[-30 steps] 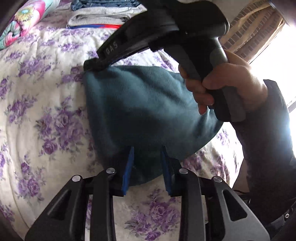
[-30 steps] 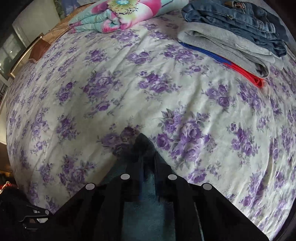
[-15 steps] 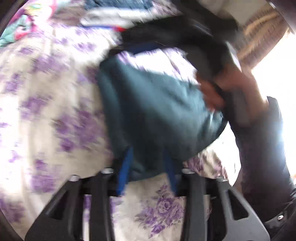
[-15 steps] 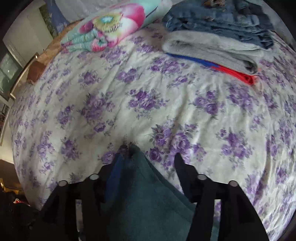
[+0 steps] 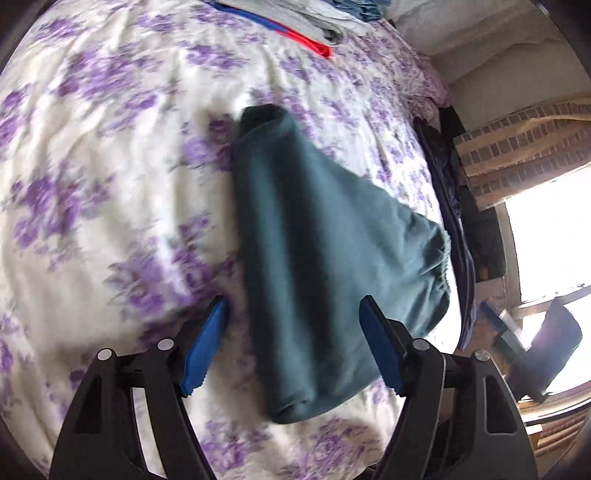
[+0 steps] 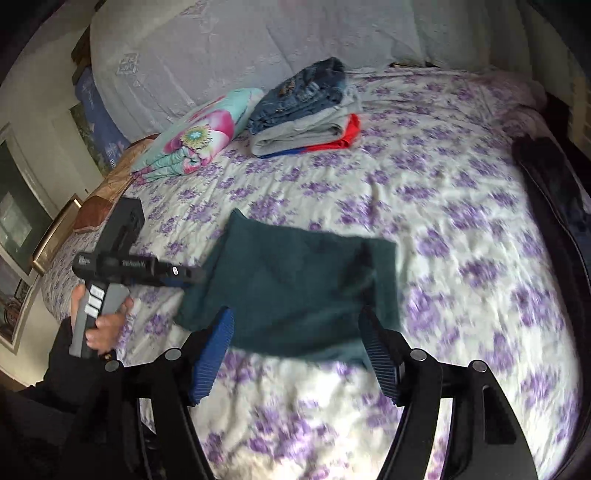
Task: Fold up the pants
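Left wrist view: the teal pants (image 5: 325, 266), folded into a bundle, lie on the floral bedspread (image 5: 110, 155), running from 12 o'clock down toward 6. The left tongs (image 5: 295, 347) have released the cloth pinched a second ago; their jaws are opening, blue pads (image 5: 205, 350) wide on either side of the bundle and clear of it. The right hand and its tool, which crossed the top of the view earlier, are gone. Motion blur smears the print; the clothes stack (image 5: 325, 22) at 12 o'clock is cut off by the frame edge.

Right wrist view: the right tongs (image 6: 299, 354) have let go and backed off, jaws opening, nothing pressed between them. The pants (image 6: 295, 288) now show as a flat rectangle at centre. At 9 o'clock the left hand (image 6: 99, 317) holds the left tongs (image 6: 184, 278), whose tips at the pants' edge are blurred. Folded clothes (image 6: 303, 114) and a flowered pillow (image 6: 195, 133) sit at 11 o'clock.
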A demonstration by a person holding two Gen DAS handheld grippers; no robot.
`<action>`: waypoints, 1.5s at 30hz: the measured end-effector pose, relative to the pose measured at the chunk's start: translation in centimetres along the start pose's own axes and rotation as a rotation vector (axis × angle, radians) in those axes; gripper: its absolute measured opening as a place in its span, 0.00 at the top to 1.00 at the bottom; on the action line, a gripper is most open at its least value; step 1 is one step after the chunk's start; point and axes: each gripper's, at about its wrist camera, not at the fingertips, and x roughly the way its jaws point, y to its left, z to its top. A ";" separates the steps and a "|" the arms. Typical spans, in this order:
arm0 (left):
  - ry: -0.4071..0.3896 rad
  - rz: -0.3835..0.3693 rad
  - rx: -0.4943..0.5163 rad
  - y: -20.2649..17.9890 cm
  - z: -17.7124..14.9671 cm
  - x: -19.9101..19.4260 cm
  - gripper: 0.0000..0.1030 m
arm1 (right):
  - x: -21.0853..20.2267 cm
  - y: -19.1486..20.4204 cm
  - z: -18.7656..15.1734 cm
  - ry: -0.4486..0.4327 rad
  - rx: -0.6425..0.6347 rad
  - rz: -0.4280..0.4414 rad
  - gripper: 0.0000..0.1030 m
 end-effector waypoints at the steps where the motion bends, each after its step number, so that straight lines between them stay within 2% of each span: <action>1: 0.009 0.009 0.014 -0.8 0.4 0.5 0.30 | 0.0 -0.9 -1.4 -0.006 0.039 -0.018 0.29; 4: 0.026 0.059 0.052 -2.2 0.5 2.3 0.24 | 0.3 -3.5 -4.9 -0.018 0.186 -0.050 0.29; 9: 0.028 0.074 0.100 -2.4 0.5 2.9 0.24 | 1.8 -5.2 -5.8 0.007 0.273 -0.084 0.29; 11: 0.023 0.076 0.116 -2.4 0.4 3.0 0.24 | 2.2 -5.2 -5.3 0.006 0.291 -0.031 0.28; 15: 0.004 0.077 0.143 -2.4 0.0 2.9 0.22 | 4.5 -5.3 -3.0 0.038 0.345 0.133 0.25; 20: -0.007 0.049 0.160 -2.5 -0.1 3.0 0.16 | 8.4 -7.0 0.1 0.133 0.426 0.159 0.24; 23: -0.011 -0.004 0.145 -2.0 0.0 2.7 0.14 | 10.8 -7.6 1.1 0.201 0.458 0.209 0.20; 25: -0.009 -0.049 0.121 -1.5 0.3 2.7 0.13 | 11.9 -7.7 1.7 0.211 0.471 0.262 0.10; 27: -0.007 -0.078 0.103 -1.2 0.8 2.7 0.13 | 13.1 -7.1 2.6 0.222 0.453 0.322 0.09; 30: -0.006 -0.093 0.091 -1.3 1.3 2.9 0.13 | 14.7 -6.2 4.0 0.230 0.423 0.355 0.07; 31: -0.008 -0.095 0.091 -1.3 1.3 3.0 0.15 | 14.9 -5.8 4.4 0.227 0.403 0.348 0.10; 32: -0.015 -0.087 0.091 -1.3 1.2 2.9 0.22 | 15.0 -5.4 4.7 0.222 0.383 0.329 0.15; 33: -0.026 -0.062 0.097 -1.3 1.0 2.7 0.29 | 15.0 -5.1 4.9 0.223 0.351 0.293 0.42; 34: -0.033 -0.038 0.102 -1.2 0.8 2.6 0.44 | 15.0 -5.0 4.9 0.226 0.341 0.279 0.69; 35: -0.038 -0.022 0.100 -1.0 0.7 2.5 0.61 | 15.1 -5.1 4.7 0.226 0.357 0.308 0.70; 37: -0.021 -0.044 0.078 -0.5 0.9 2.6 0.74 | 14.7 -5.0 4.7 0.216 0.333 0.283 0.71; 40: -0.027 -0.014 0.080 -0.8 0.8 2.5 0.77 | 14.0 -3.6 5.3 0.204 0.269 0.229 0.72; 45: -0.078 0.020 0.101 -2.2 0.4 0.3 0.80 | 11.4 -1.2 7.6 0.161 0.171 0.226 0.73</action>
